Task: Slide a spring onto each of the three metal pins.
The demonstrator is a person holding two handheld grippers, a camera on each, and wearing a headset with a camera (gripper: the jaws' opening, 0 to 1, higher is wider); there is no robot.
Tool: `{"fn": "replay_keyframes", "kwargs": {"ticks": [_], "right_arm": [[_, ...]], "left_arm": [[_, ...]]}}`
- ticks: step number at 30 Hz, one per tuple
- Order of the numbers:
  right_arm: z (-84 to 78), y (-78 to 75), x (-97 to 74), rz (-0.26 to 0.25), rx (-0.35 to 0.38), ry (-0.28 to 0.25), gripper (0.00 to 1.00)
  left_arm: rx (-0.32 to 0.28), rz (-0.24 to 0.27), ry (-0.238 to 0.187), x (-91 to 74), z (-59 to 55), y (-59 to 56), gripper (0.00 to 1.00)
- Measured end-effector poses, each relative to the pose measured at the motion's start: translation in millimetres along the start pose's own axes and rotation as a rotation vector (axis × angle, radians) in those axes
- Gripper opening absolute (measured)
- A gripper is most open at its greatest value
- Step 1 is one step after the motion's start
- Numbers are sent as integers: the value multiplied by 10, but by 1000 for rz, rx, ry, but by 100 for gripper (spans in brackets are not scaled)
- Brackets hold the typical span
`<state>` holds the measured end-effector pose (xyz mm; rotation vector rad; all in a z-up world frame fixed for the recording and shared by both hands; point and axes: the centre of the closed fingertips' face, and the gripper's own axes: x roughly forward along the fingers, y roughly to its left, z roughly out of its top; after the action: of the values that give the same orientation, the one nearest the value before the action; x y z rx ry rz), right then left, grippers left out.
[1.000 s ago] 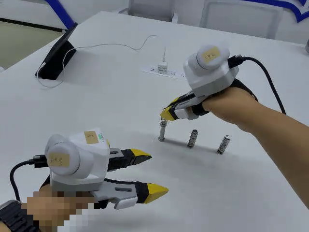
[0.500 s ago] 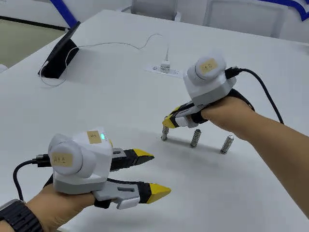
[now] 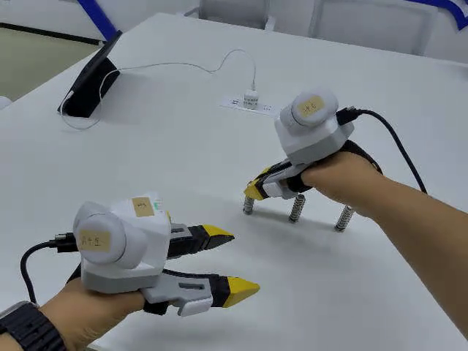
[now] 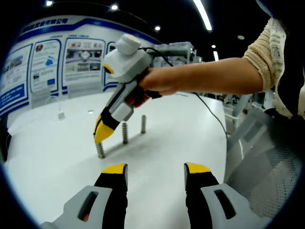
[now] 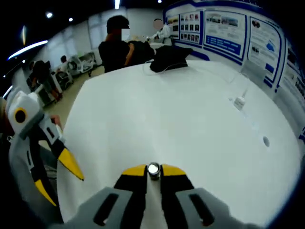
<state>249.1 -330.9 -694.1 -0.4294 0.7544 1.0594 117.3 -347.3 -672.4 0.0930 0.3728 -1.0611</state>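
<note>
- Hovering in the head view, the left hand-held gripper (image 3: 234,265) is open; the right hand-held gripper (image 3: 256,191) tops the leftmost pin (image 3: 248,207) on the table (image 3: 146,146).
- Left gripper view: own jaws apart; a spring (image 4: 100,150) sits on that pin.
- Right gripper view: jaws closed at the pin's top, seemingly pinching the spring.

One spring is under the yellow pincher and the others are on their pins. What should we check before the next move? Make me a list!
1. Middle spring on its pin: ok.
2. Right-hand spring on its pin: ok.
3. Left-hand spring on the left pin, just under the right gripper: ok.
4. Left-hand spring pushed fully down to the table: cannot tell, because the jaws hide its top.
5. Right gripper has let go: not ok, its jaws sit closed around the left pin's top.
6. Left gripper clear of the pins, jaws open: ok.
</note>
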Motion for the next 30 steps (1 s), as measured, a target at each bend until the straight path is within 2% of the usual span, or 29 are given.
{"fn": "replay_keyframes", "kwargs": {"ticks": [17, 23, 30], "right_arm": [[-83, 49, 12, -9, -18, 17, 15], [-123, 36, -57, -21, -24, 15, 17], [-109, 29, -188, -40, -34, -19, 18]], "left_arm": [[-4, 2, 0, -3, 2, 2, 49], [-2, 1, 1, 6, 4, -1, 49], [-3, 8, -1, 4, 9, 18, 50]]}}
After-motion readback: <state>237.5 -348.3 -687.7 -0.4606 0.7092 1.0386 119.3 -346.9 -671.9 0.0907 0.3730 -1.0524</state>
